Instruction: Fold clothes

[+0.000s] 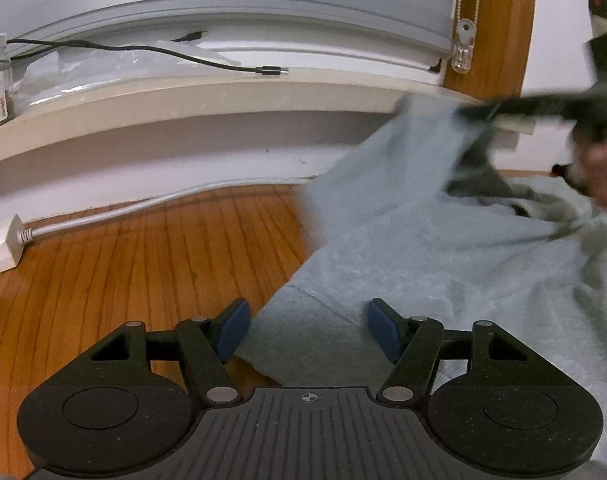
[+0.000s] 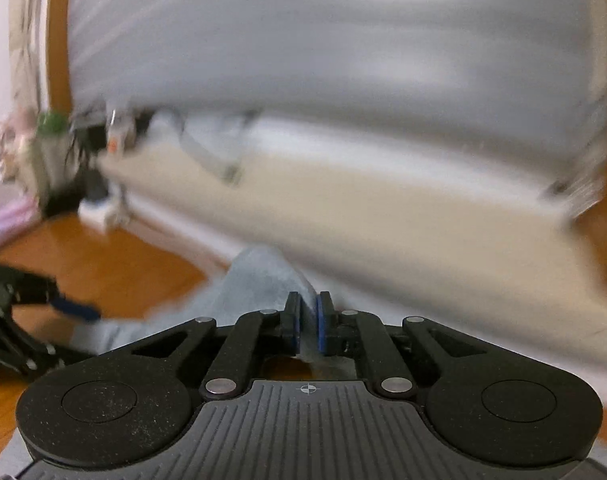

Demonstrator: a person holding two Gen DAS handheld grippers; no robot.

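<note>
**Right gripper pinching the garment, left gripper spread above it**

You are working on a glossy wooden floor (image 1: pixel 143 248) below a pale window ledge (image 1: pixel 183 100). Your left gripper (image 1: pixel 307 330) has its blue pads wide apart, holding nothing, over the near corner of the light blue-grey fleecy garment (image 1: pixel 443 248), which lies rumpled across the floor to the right of the ledge's midpoint. Your right gripper (image 2: pixel 310 326) is clamped on a lifted fold of that garment; its view is motion-blurred.

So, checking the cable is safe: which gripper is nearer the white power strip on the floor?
Left. The left gripper hovers open near the white power strip; the right gripper holds the grey garment lifted, farther away.
</note>
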